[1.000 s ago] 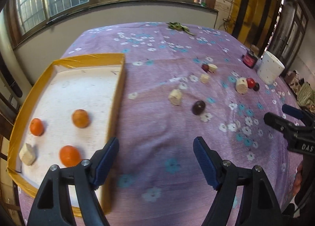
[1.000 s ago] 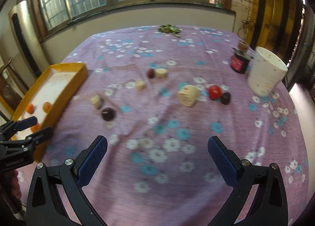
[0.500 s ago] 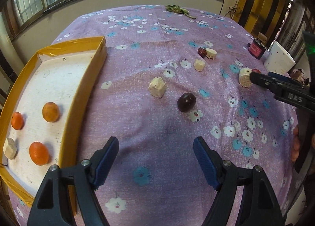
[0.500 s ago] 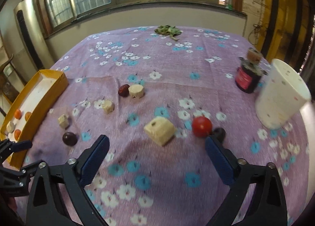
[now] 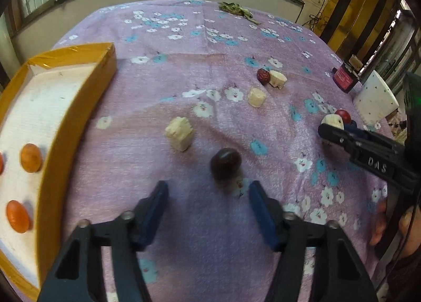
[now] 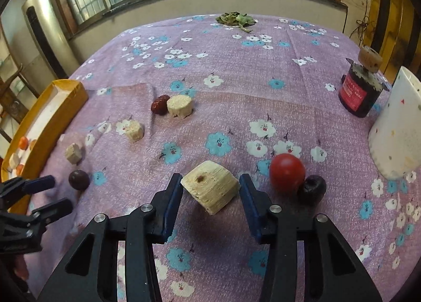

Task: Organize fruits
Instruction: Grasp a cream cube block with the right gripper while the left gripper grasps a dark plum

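My left gripper (image 5: pixel 208 196) is open just behind a dark plum (image 5: pixel 225 162) on the purple cloth; the plum sits just ahead of the fingertips. A pale chunk (image 5: pixel 179 136) lies a little beyond it. My right gripper (image 6: pixel 210 189) is open with its pads either side of a large pale cube-like chunk (image 6: pixel 210 185), a narrow gap showing at each side. A red tomato (image 6: pixel 286 172) and a dark fruit (image 6: pixel 311 189) lie to its right. The yellow tray (image 5: pixel 76 128) at left holds orange fruits (image 5: pixel 31 157).
More pale chunks (image 6: pixel 179 106) and a red date (image 6: pixel 159 103) lie mid-table. A white cup (image 6: pixel 397 128) and a dark jar (image 6: pixel 359 94) stand at right. Green leaves (image 6: pixel 235 19) lie at the far edge. The left gripper also shows in the right wrist view (image 6: pixel 39 196).
Both grippers moved forward and down. The left one came up behind the dark plum and its fingers narrowed. The right one closed in around the large pale chunk.
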Demonstrator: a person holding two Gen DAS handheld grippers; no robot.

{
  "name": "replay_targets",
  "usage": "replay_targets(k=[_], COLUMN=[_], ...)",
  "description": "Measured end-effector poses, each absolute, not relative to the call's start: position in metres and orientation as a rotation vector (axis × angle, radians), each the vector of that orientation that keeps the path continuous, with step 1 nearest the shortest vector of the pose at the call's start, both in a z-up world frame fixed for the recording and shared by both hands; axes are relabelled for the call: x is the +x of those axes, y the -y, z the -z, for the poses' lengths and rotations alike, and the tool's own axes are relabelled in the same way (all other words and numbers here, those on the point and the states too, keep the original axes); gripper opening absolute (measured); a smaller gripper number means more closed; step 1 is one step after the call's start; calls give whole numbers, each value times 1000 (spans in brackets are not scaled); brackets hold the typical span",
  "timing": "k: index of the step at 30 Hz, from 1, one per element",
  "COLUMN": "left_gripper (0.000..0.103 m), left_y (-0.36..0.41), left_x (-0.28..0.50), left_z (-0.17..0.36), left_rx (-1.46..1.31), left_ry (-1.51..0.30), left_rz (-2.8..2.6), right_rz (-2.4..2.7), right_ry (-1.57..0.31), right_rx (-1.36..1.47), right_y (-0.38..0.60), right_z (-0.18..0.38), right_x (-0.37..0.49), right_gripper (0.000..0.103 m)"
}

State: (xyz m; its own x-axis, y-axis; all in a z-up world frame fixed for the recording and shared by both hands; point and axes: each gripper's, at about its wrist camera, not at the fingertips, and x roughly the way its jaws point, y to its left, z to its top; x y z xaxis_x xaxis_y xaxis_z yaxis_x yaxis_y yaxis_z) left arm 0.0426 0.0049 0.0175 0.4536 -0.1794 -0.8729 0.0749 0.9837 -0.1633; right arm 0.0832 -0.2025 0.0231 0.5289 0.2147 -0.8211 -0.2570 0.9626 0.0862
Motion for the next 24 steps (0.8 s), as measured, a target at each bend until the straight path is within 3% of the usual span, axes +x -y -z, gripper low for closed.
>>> replay_targets(k=[4,7,24], left_gripper=[47,25,24], left_y=[2,4,-34], left_x=[48,52,1], left_z=[-16,-16,-39], left_rx=[-92,-109,-131], left_ry=[-1057,-1051,-1002], left_rz=[162,195,255], right_rz=[-303,-303,-301], right_ry=[-974,-978,-928], right_rx=[-42,-51,-39], right_y=[201,199,172], right_z=[-24,-24,-48], right_x=[76,73,20], right_gripper=[43,43,43])
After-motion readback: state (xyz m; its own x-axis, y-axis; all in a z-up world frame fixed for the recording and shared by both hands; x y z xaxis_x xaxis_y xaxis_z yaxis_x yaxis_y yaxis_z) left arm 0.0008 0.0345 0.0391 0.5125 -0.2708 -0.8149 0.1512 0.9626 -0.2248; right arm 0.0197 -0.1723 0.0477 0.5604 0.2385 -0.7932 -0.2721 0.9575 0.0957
